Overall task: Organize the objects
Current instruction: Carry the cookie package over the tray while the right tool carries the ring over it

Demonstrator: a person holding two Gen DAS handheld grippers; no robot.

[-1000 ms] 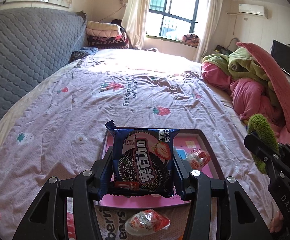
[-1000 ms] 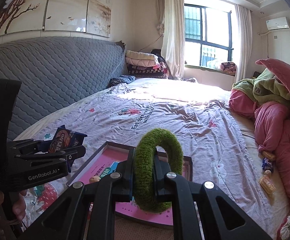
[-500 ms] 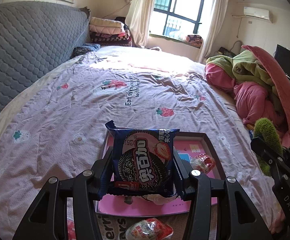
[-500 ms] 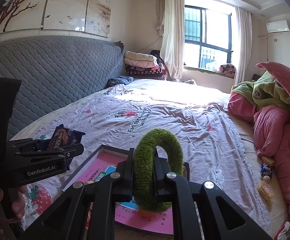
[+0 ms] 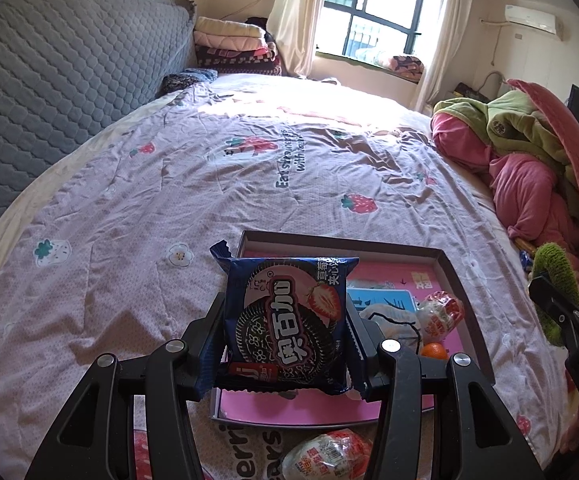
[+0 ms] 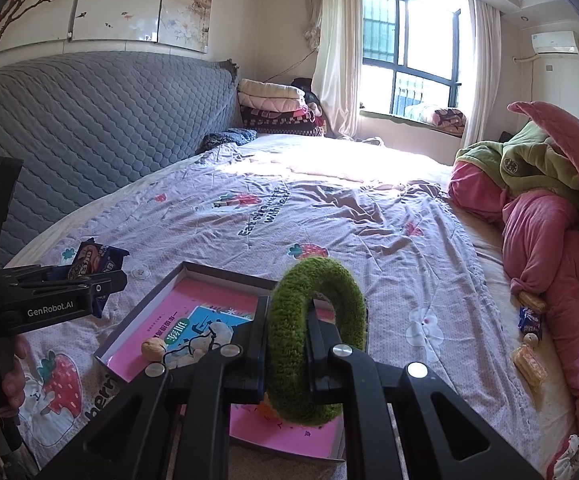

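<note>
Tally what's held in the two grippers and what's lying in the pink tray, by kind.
Cookie packet, left gripper: 1
Green fuzzy ring, right gripper: 1
Wrapped red-and-white snack, tray: 1
Walnut: 1
Small orange item: 1
White item with black lines: 1
Total: 6

Bedroom interior. Bed with lilac strawberry-print bedspread (image 6: 329, 216) fills the frame centre. Grey quilted headboard (image 6: 89, 128) at left, floral wall panels (image 6: 101, 0) above it. Barred window (image 6: 409, 52) with cream curtains (image 6: 333, 40) at upper centre, sunlight falling on the far bedding. Folded blankets (image 6: 277, 108) stacked beside the curtain. Air conditioner (image 6: 555, 42) at upper right. Pink and green quilts (image 6: 537, 200) heaped at right.
</note>
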